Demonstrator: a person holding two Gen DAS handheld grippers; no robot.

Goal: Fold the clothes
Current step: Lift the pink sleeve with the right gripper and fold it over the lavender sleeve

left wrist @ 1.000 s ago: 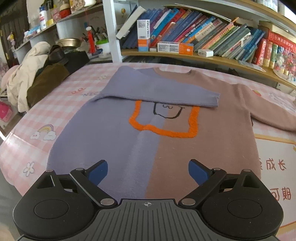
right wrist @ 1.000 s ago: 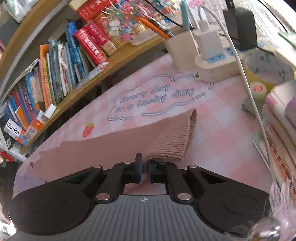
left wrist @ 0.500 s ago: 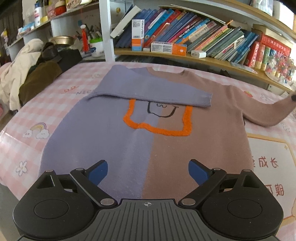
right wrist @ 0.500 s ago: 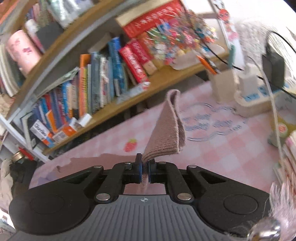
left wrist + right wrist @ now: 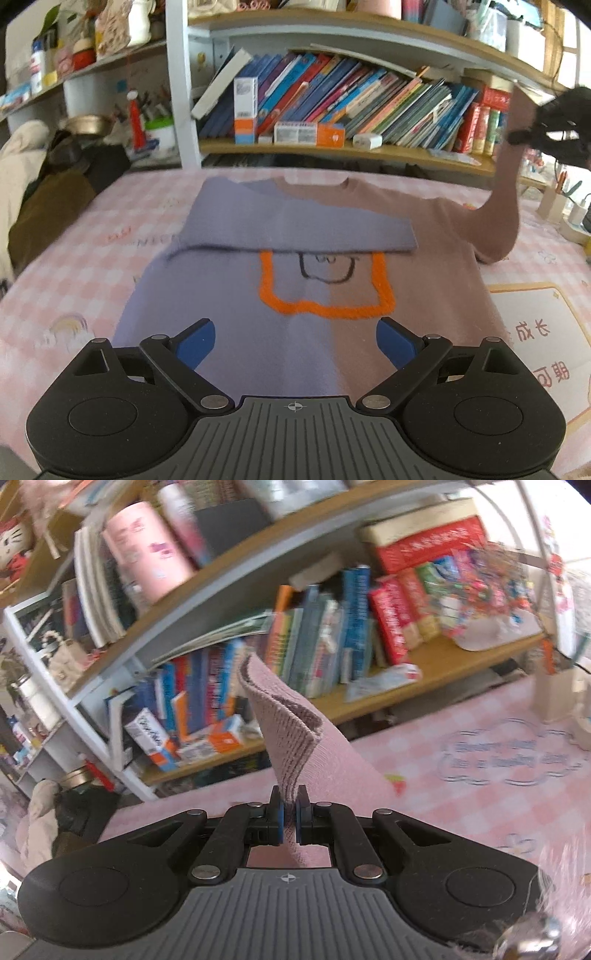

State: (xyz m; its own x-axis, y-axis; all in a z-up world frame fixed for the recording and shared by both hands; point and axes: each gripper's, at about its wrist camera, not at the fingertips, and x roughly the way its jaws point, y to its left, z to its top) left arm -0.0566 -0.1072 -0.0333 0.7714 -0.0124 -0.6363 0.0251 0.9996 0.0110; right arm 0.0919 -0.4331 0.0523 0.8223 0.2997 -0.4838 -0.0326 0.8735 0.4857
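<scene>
pink-brown ribbed cuff is pinched tight between the closed blue pads of the right gripper (image 5: 290, 814), and it's up in the air now — a second ago that same cuff lay flat on the pink checked cloth, half a second ago it was just rising. from the left wrist view the brown knitted sleeve (image 5: 504, 206) stands almost upright, running from the shoulder to the black gripper high at the right edge.

left gripper (image 5: 294, 341) hangs with its blue-tipped fingers spread wide, holding nothing, hovering over the lower hem just as it did a second ago.

out from there: the two-tone knitted sweater, lilac on one half and brown on the other with an orange outline on the chest (image 5: 317, 280), lies spread face up on the bench (image 5: 74, 280). its lilac sleeve (image 5: 295, 225) is already folded across the chest, lying level above the orange outline.

what it means, i'd say: one sleeve in, the second one lifted and most likely headed across the chest to match. watch for the sleeve dragging the shoulder out of line. wooden bookshelf (image 5: 332, 151) runs behind.
</scene>
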